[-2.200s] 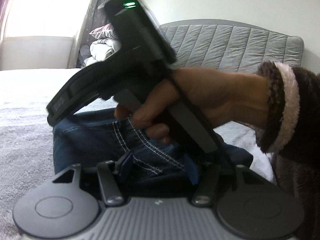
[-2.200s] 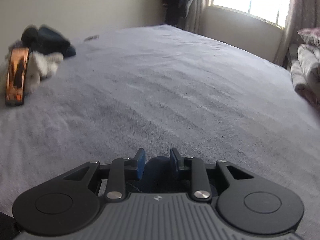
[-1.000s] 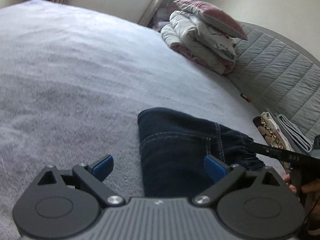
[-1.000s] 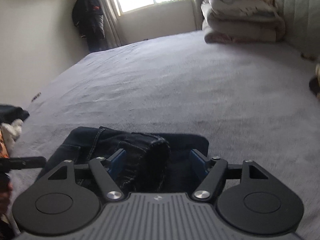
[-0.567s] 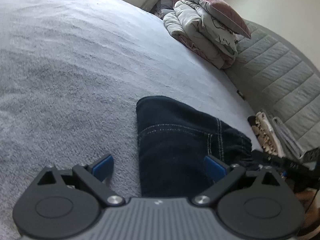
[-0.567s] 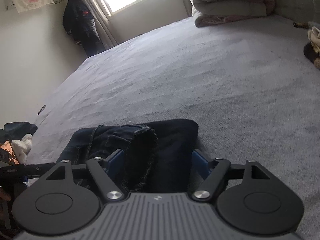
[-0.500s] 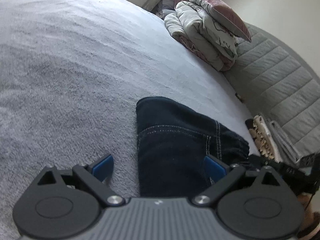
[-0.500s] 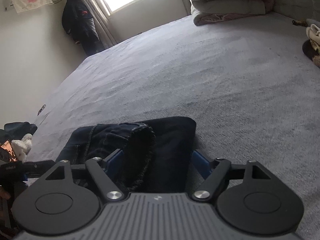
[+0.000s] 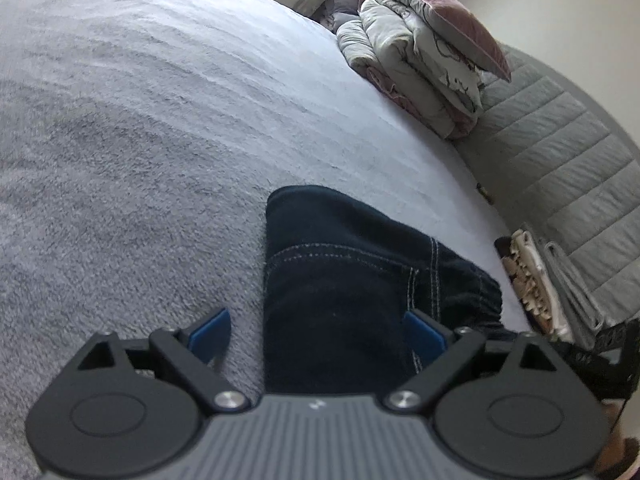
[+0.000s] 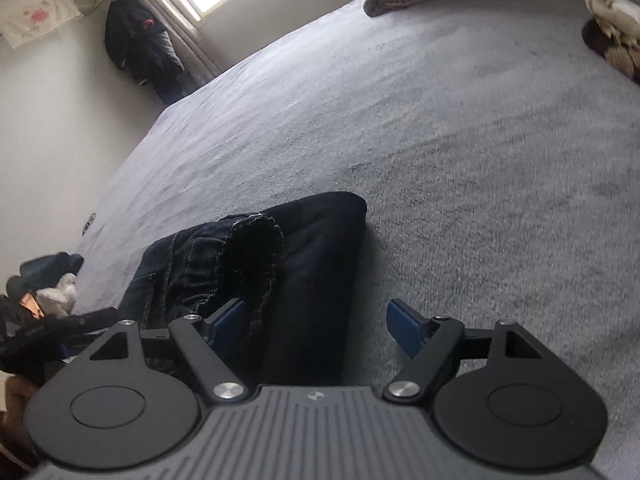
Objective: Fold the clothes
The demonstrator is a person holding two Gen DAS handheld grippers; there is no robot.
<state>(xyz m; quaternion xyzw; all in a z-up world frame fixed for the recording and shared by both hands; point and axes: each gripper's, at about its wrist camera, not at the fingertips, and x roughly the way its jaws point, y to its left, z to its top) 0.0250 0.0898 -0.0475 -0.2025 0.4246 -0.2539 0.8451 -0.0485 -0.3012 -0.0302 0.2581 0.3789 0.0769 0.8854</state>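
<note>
Dark blue jeans [image 9: 352, 288] lie folded into a compact bundle on the grey bed cover [image 9: 140, 140]. My left gripper [image 9: 318, 334] is open just above the bundle's near left edge; its right finger is over the denim, its left finger over the cover. In the right wrist view the jeans [image 10: 280, 264] show a folded hem on top. My right gripper [image 10: 316, 326] is open wide over the bundle's right edge, holding nothing. The other gripper's black body [image 10: 44, 334] shows at the far left.
A stack of folded bedding and a pillow [image 9: 424, 68] sits by the grey quilted headboard [image 9: 560, 168]. Folded clothes [image 9: 532, 280] lie at the right of the bed. A dark jacket [image 10: 140, 48] hangs near the window. Dark clothes and a white toy [image 10: 52, 280] lie at the left edge.
Both grippers let go of the jeans and opened about a second ago. Since then my right gripper has opened wider and shifted right; the left has barely moved.
</note>
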